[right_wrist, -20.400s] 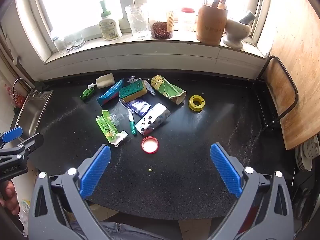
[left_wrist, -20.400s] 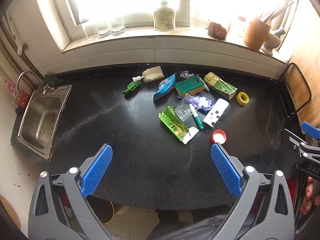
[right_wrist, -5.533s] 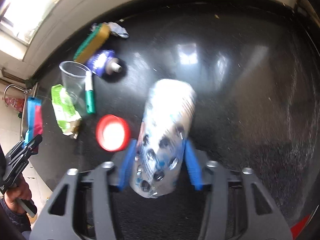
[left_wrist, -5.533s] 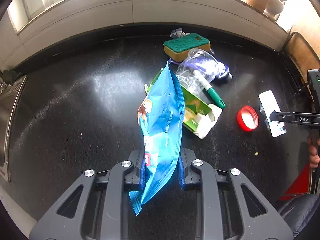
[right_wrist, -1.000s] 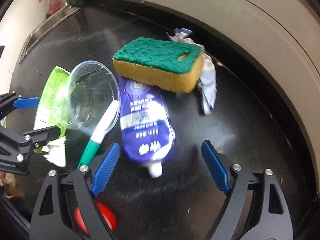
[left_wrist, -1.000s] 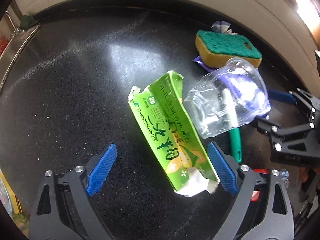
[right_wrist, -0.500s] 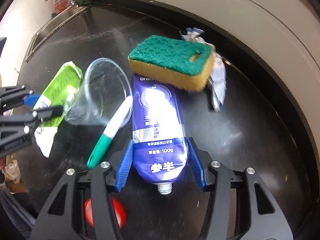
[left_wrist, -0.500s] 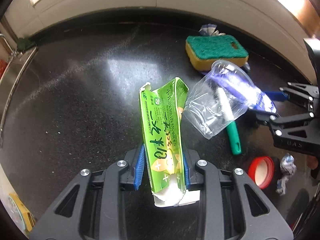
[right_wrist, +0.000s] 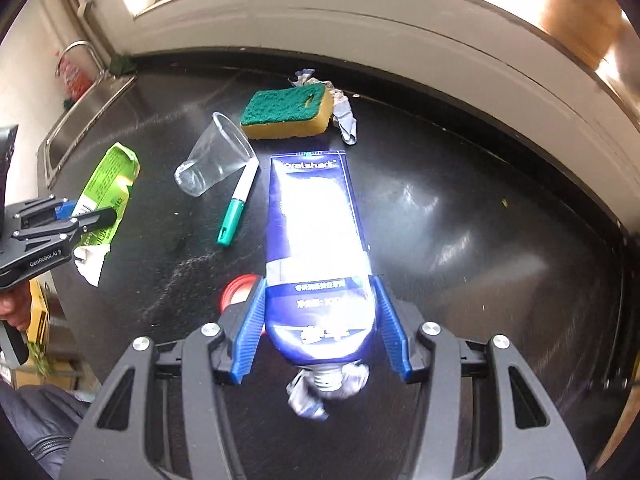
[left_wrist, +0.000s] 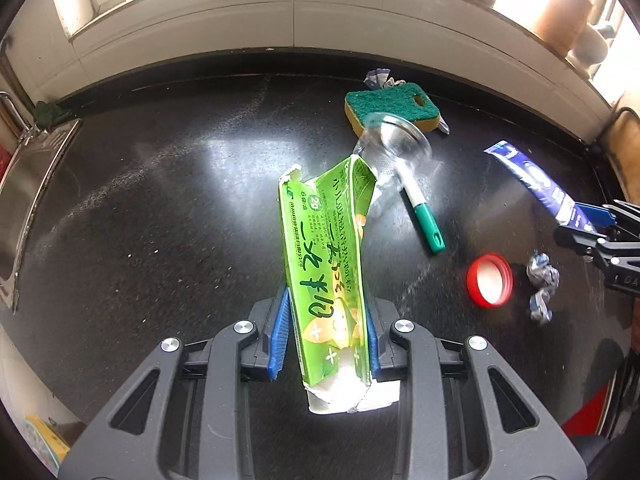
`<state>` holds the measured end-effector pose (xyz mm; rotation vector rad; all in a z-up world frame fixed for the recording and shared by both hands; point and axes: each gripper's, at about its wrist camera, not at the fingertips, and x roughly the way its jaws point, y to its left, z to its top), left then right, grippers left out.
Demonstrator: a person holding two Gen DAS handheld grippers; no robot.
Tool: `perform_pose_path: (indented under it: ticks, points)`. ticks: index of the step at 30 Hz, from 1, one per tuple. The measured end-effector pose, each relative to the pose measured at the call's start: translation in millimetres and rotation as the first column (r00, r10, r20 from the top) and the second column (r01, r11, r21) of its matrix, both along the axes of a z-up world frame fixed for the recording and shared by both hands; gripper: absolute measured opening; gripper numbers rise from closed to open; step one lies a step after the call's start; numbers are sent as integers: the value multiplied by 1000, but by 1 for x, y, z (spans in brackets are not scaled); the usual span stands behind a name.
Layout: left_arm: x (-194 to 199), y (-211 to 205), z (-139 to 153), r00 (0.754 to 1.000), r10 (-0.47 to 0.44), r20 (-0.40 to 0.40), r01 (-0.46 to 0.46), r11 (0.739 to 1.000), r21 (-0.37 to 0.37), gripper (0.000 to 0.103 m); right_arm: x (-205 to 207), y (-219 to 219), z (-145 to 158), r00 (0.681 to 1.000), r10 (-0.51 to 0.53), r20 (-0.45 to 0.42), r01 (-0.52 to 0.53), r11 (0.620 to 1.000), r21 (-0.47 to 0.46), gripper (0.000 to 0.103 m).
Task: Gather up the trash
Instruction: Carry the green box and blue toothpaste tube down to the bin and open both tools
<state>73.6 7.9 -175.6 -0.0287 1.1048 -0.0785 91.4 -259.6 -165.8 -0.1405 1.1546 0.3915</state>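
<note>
My left gripper is shut on a torn green carton and holds it above the black counter. My right gripper is shut on a blue toothpaste tube, also lifted; the tube also shows in the left wrist view. On the counter lie a clear plastic cup, a green-and-white marker, a red lid, a crumpled foil wrapper and another wrapper behind the sponge. The carton also shows in the right wrist view.
A green-and-yellow sponge lies near the back wall. A steel sink is set into the counter at the left. A white tiled ledge runs along the back under the window.
Both grippers have risen and pulled back with their loads. The tube is off the counter and away from the sponge. The carton is lifted clear of the cup, which has rolled slightly.
</note>
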Motion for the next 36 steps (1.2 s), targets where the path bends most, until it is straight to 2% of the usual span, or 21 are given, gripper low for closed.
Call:
perform_pose_path:
  ticks: [3,9,15,17,19,21,23,24,27,31,34,36]
  points:
    - [-11,8,4,1000,-1,6,1,1000,1,30,-12,-4,7,1000,-22,8,22,1000,10,53]
    - [-31,32,16,999,28,36,-28,1000,6,30,-21,27,27,999,2,43,-4,999,36,53]
    - [-75,89,29,986,151,75,-152,988,4,30,-31,112,46,987,145,61,-151,984,99,53]
    - [-97,113,31,975,207,86,-209,978,16,30,-40,154,50,971,229,65,-235,964,123,53]
    - [-119,138,32,960,265,91,-269,963,27,30,-53,205,51,942,329,59,-334,931,149,53]
    - [-149,168,29,936,341,87,-345,938,35,30,-66,245,51,911,408,53,-411,897,163,53]
    - [-180,196,23,906,415,78,-419,907,42,30,-90,301,47,857,515,38,-512,839,186,53]
    - [-196,209,19,889,452,71,-455,889,43,30,-97,316,46,840,542,32,-538,821,192,53]
    - [-243,248,2,827,561,34,-562,826,35,30,-131,382,33,759,651,-13,-634,743,214,53]
    - [-305,297,-28,725,688,-28,-689,725,1,30,-176,450,14,661,748,-62,-722,657,218,53]
    - [-331,323,-49,676,733,-68,-736,677,-22,30,-202,492,-1,611,787,-92,-762,615,203,53]
    - [-344,338,-64,653,752,-89,-756,654,-32,30,-213,514,-11,596,795,-115,-770,606,197,53]
